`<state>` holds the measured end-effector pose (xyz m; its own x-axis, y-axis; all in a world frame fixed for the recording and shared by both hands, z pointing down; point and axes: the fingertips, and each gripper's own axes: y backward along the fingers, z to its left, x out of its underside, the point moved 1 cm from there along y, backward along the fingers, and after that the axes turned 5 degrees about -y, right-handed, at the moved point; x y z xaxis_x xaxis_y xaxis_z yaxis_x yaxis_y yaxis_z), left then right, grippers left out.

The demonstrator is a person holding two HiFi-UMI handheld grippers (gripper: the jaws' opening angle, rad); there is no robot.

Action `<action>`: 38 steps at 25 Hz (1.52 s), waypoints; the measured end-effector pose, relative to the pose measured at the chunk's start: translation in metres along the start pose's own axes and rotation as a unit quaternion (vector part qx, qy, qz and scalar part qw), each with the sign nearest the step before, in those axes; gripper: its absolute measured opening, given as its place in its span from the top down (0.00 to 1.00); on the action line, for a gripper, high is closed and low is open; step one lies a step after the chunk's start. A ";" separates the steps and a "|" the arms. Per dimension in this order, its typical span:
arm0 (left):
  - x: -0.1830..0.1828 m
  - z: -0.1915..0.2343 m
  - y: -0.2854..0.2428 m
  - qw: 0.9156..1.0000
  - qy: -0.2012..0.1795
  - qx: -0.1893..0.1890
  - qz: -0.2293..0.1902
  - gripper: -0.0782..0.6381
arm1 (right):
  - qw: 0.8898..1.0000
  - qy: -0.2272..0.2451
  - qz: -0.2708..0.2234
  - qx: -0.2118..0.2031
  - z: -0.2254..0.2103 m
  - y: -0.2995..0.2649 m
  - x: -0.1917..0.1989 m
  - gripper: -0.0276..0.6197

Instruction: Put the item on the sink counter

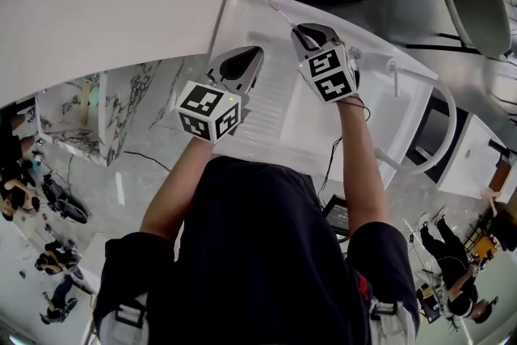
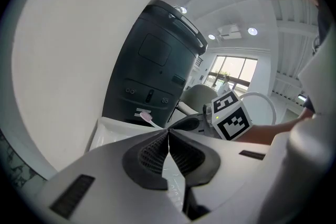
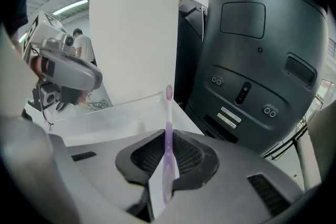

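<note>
Toothbrush is clamped in the right tongs, with the pads shut on its handle. It runs straight along the tongs' axis. The lower handle sits between the pads and the head end sticks out past the tips, pointing far.

Look: thin stick, translucent lilac handle, pink at the head. In the head view it shows only as a pale sliver beyond the right tongs. It is held in the air over the far part of the white table, not lying on it. From the left gripper view the pink tip shows just left of the right tongs.

Left tongs: pads pressed together, nothing between them. They sit just left of the right tongs and slightly nearer, over the table's near-left part, and don't touch the brush.

Table surface is plain white with a ribbed patch under the tongs.

Beyond it: a white wall panel at far left and a dark grey machine with small buttons at far right.
</note>
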<state>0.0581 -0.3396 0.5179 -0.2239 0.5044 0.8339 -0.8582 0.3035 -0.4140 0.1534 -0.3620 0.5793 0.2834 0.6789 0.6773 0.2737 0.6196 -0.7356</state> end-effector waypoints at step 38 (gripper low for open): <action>0.023 -0.008 -0.022 0.999 0.004 0.023 0.044 0.87 | 0.995 0.034 0.093 0.002 -0.009 -0.054 0.055 0.86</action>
<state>0.0750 -0.3281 0.5434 -0.2962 0.5341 0.7918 -0.8553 0.2206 -0.4688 0.1626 -0.3620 0.6566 0.3906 0.7539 0.5283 0.2068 0.4874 -0.8483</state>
